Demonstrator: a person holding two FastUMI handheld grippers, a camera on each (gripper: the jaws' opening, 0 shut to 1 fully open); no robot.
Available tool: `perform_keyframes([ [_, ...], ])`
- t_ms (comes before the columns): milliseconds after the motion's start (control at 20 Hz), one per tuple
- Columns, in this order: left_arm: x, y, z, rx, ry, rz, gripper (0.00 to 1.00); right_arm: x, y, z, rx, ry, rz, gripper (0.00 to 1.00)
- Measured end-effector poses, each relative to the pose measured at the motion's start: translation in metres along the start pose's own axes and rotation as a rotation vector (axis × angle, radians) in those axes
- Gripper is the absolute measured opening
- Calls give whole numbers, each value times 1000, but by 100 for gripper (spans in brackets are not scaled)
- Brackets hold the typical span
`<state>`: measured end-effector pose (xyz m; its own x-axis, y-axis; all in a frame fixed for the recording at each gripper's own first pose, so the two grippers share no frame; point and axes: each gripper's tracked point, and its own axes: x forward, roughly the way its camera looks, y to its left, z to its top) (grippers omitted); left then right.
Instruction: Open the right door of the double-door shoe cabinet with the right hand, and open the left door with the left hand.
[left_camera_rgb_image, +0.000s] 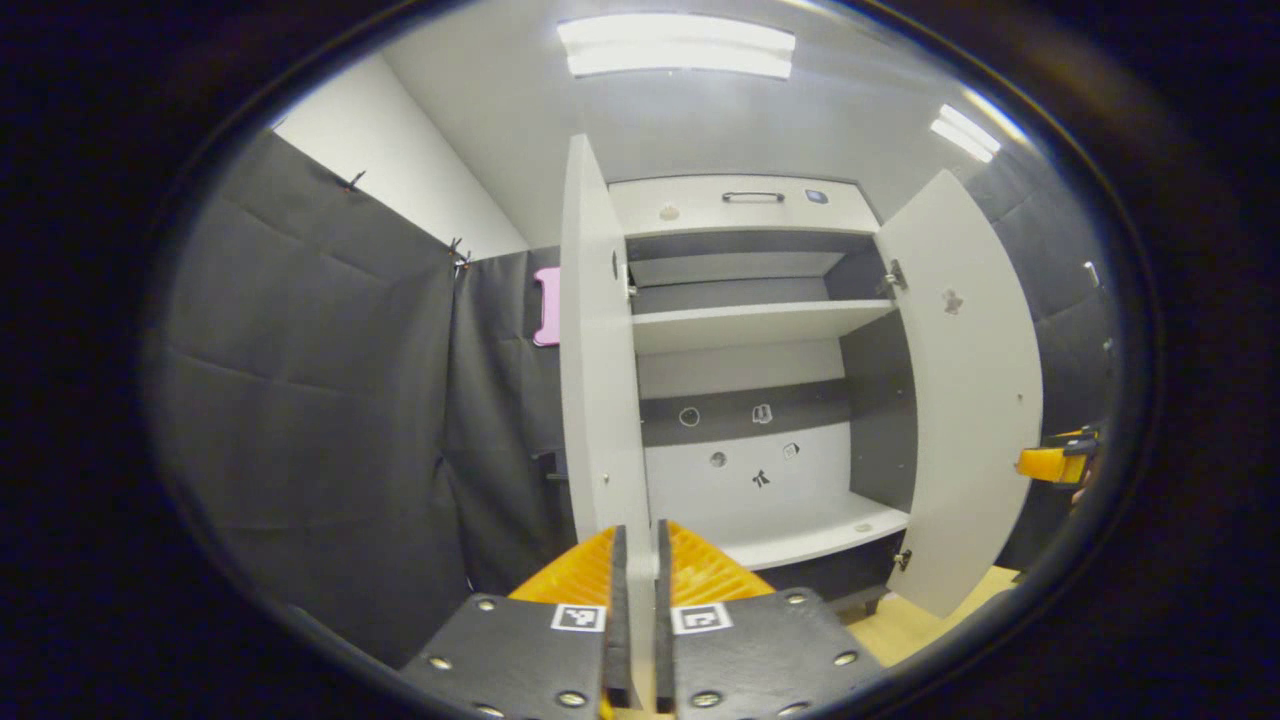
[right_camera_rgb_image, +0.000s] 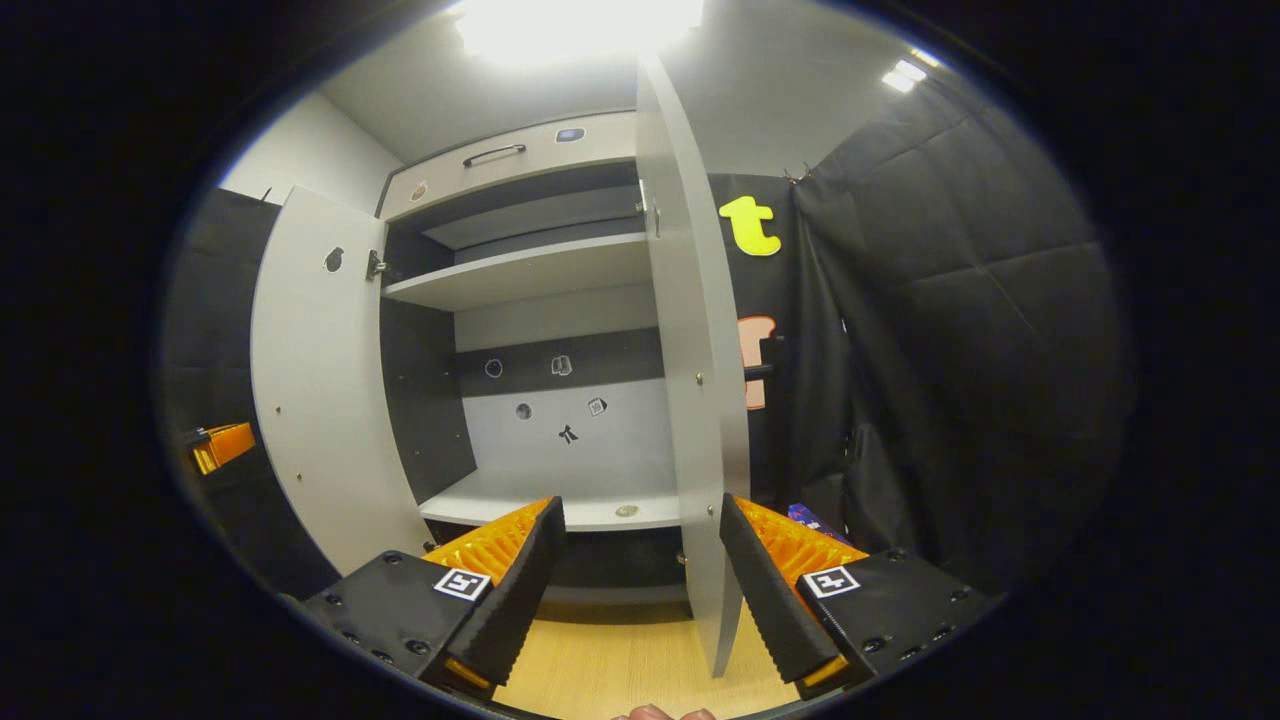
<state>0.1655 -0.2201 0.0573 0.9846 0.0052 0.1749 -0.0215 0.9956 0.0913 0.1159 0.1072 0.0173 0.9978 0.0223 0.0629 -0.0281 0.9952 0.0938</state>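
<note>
The shoe cabinet (left_camera_rgb_image: 740, 325) is white with a dark inside, and both its doors stand swung out. In the left gripper view the left door (left_camera_rgb_image: 595, 380) shows edge-on; its lower edge runs between the fingers of my left gripper (left_camera_rgb_image: 640, 535), which is shut on it. The right door (left_camera_rgb_image: 970, 380) hangs wide open, with my right gripper (left_camera_rgb_image: 1060, 462) just beyond its free edge. In the right gripper view my right gripper (right_camera_rgb_image: 640, 510) is open. The right door (right_camera_rgb_image: 690, 330) passes between its fingers, close to the right one. The left door (right_camera_rgb_image: 320, 400) has my left gripper (right_camera_rgb_image: 220, 445) beside its outer edge.
Black cloth walls (left_camera_rgb_image: 320, 400) close in on both sides of the cabinet. A drawer with a dark handle (left_camera_rgb_image: 752, 197) tops the cabinet. Small stickers dot the back panel (right_camera_rgb_image: 560, 400). The floor (right_camera_rgb_image: 620, 660) is light wood. A person's fingertip (right_camera_rgb_image: 660, 712) peeks in below.
</note>
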Motion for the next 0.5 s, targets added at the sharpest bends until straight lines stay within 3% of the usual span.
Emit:
perform_keyframes([
  [50,-3,-6,0,8,-3,-12,38,-2,2,-3,10,5,9,93],
  [200,-7,-27,-5,9,7,-40,93,-8,1,-6,3,14,0,98],
  [500,-17,-52,-15,-65,9,-72,94,-24,-14,-13,-2,-21,-75,97],
])
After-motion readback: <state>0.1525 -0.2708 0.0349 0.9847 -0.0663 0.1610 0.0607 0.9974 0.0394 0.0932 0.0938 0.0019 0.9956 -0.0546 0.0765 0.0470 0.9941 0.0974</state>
